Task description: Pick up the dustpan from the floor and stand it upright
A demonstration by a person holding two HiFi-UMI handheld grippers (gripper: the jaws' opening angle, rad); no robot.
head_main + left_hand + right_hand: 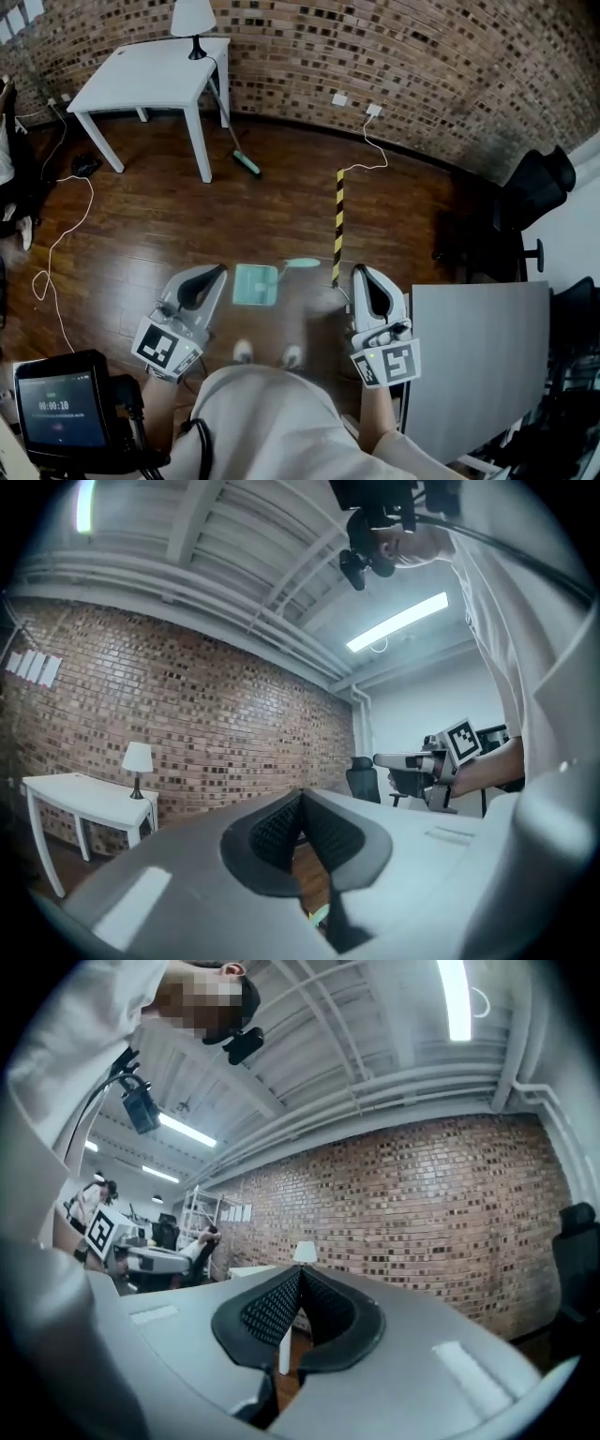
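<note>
The mint-green dustpan lies on the wooden floor just ahead of the person's feet, with its short handle pointing right. My left gripper hangs left of the pan and my right gripper right of it, both well above the floor and apart from it. In the left gripper view the left gripper points level at the brick wall, its jaws meeting with nothing between them. The right gripper is likewise shut and empty in its own view. A sliver of the green dustpan shows below the left jaws.
A yellow-and-black striped bar runs along the floor right of the pan. A broom leans by the white table with a lamp. A grey desk and black chair stand right. Cables trail at left.
</note>
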